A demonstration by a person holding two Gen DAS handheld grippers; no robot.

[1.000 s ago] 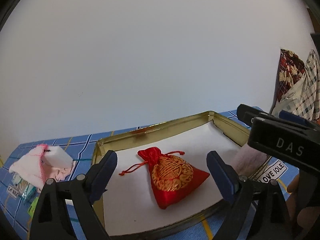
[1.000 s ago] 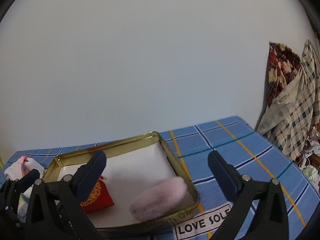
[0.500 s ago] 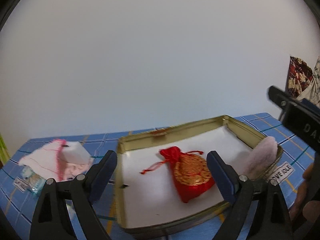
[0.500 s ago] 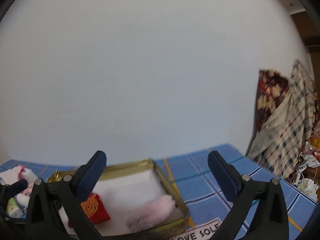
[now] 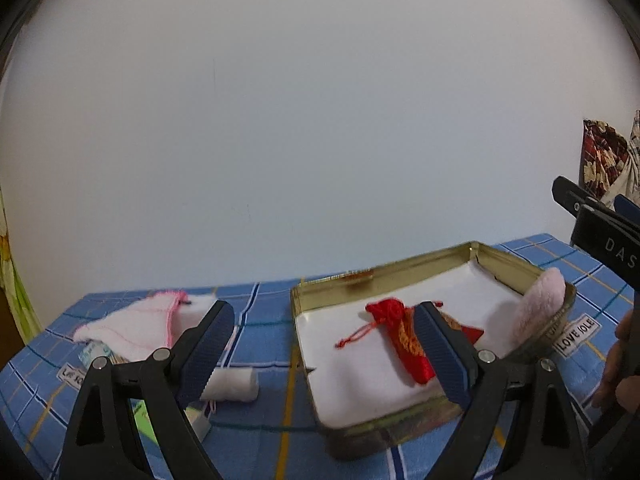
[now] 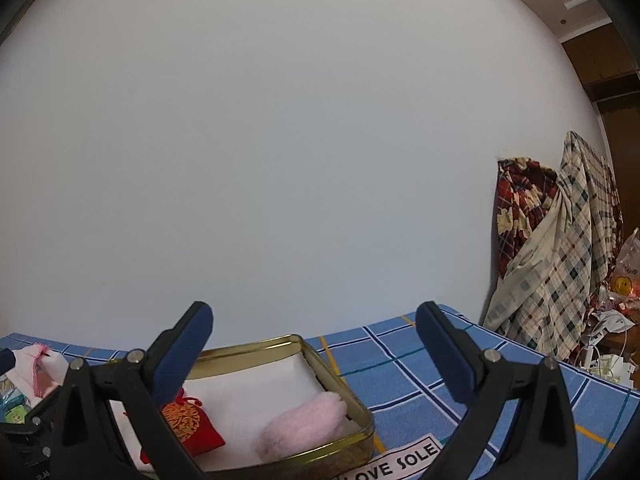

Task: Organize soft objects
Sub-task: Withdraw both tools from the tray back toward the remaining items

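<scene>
A gold tin tray [image 5: 516, 266] [image 6: 248, 350] lined with white paper sits on the blue checked cloth. Inside lie a red embroidered pouch [image 5: 404, 334] [image 6: 190, 426] and a pink fluffy piece [image 5: 538, 306] [image 6: 304, 420] leaning on the right rim. A pink-edged white cloth [image 5: 132, 322] [image 6: 36, 364] and a white sponge block [image 5: 232, 388] lie left of the tray. My left gripper [image 5: 324, 348] is open, above the tray's left edge, holding nothing. My right gripper [image 6: 316, 356] is open and empty, raised over the tray's right side.
Small packets [image 5: 94, 354] lie under and beside the white cloth. Plaid and flowered fabrics [image 6: 560, 252] hang at the right past the table's end. A plain white wall stands close behind the table. A "LOVE SOLE" label [image 6: 396, 464] is printed on the tablecloth.
My left gripper has swung left, so the tray slid right in its view and the sponge block came into sight. My right gripper has lifted and tilted upward.
</scene>
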